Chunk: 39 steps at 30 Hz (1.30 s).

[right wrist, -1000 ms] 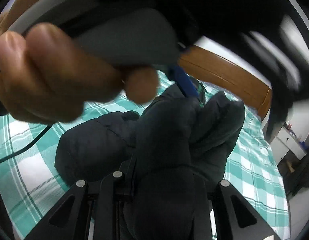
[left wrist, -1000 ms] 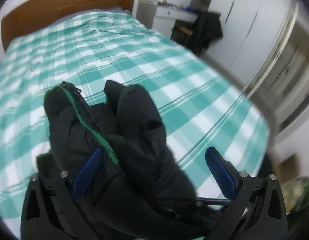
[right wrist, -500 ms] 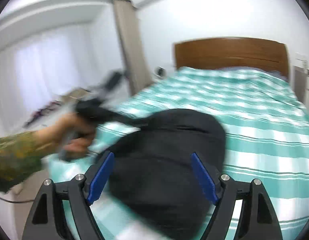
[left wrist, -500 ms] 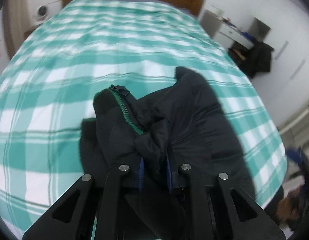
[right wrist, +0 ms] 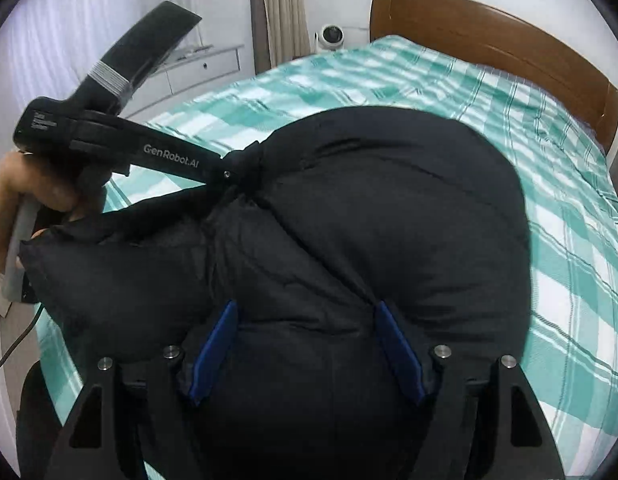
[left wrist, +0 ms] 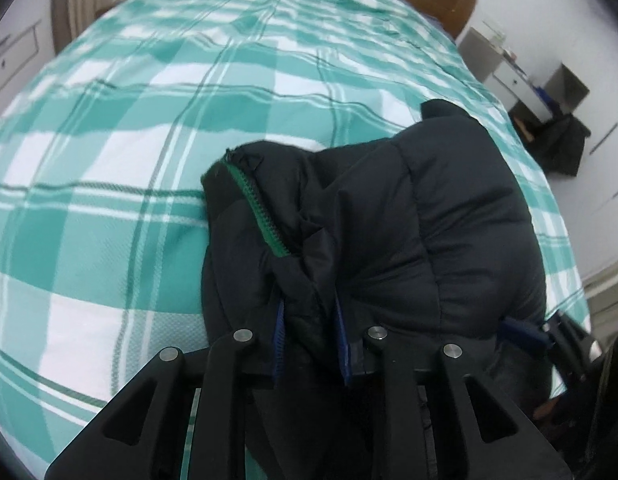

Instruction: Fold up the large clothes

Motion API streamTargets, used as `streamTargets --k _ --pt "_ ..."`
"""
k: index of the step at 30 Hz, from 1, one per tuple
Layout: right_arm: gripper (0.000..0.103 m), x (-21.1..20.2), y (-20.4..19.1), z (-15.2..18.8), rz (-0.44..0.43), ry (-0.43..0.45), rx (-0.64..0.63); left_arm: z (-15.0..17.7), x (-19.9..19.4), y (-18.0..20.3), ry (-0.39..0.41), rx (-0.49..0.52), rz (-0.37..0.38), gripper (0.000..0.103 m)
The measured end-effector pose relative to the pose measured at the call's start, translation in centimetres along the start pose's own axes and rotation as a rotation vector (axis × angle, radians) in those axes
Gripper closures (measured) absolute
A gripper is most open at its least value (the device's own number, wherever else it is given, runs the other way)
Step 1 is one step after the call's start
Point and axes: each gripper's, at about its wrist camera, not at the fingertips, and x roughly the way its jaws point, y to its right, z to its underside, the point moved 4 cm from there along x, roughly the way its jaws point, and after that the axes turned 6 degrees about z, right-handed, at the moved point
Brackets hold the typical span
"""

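Note:
A black puffy jacket (left wrist: pixel 429 220) with a green zipper (left wrist: pixel 261 208) lies bunched on the teal checked bed (left wrist: pixel 109 160). My left gripper (left wrist: pixel 309 308) pinches a fold of jacket fabric just below the zipper; its jaws are easing open slightly, but the pads still press the cloth. From the right wrist view, the left gripper (right wrist: pixel 229 172) bites the jacket (right wrist: pixel 389 200) at its left edge, held by a hand (right wrist: pixel 13 184). My right gripper (right wrist: pixel 305 308) stands wide with the jacket's bulk between its blue pads, and its jaws are closing.
The bed (right wrist: pixel 569 240) has a wooden headboard (right wrist: pixel 489 40) at its far end. A small white camera (right wrist: pixel 333 36) and white drawers (right wrist: pixel 205 68) stand by the curtain. A desk and a chair with dark clothes (left wrist: pixel 557 140) sit beside the bed.
My left gripper went from open to shut on a fold by the zipper and sank toward the bed. My right gripper let go of the jacket and now straddles its bulk.

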Motion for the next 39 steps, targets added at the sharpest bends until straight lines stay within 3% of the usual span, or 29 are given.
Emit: streamTargets --k 6,10,13,15,19,22,27,33,36,39 --pt "0.028 2.6 2.8 1.7 -0.036 -0.043 0.077 0.4 2.0 1.1 0.013 0.011 -0.043 0.081" --pt "0.029 1.0 2.7 1.5 -0.046 -0.043 0.051 0.5 2.0 1.8 0.0 0.051 -0.108 0.081" --pt "0.03 -2.9 3.1 1.7 -0.085 -0.025 0.061 0.6 1.6 1.8 -0.008 0.066 -0.121 0.081" --pt "0.03 -6.5 4.4 2.4 -0.094 0.046 0.098 0.6 1.4 1.4 -0.011 0.049 -0.098 0.081" --pt "0.03 -11.6 7.1 6.3 -0.065 0.093 0.168 0.6 1.3 0.6 -0.016 0.012 -0.042 0.081" --pt "0.03 -10.5 8.1 9.2 -0.024 0.03 0.209 0.7 1.4 0.3 -0.007 -0.007 -0.022 0.081" --pt "0.029 -5.8 9.2 12.8 -0.062 -0.106 0.348 0.8 1.5 0.5 -0.001 -0.014 -0.015 0.08" --pt "0.025 -2.3 10.5 14.1 -0.138 -0.134 0.452 1.0 1.8 0.7 0.017 -0.014 -0.026 0.079" --pt "0.024 -2.9 10.6 13.9 -0.136 -0.119 0.456 1.2 1.9 0.6 0.022 -0.021 -0.026 0.079" --pt "0.023 -6.0 11.0 13.1 -0.101 -0.121 0.348 1.2 1.8 0.4 0.014 -0.029 -0.01 0.079"
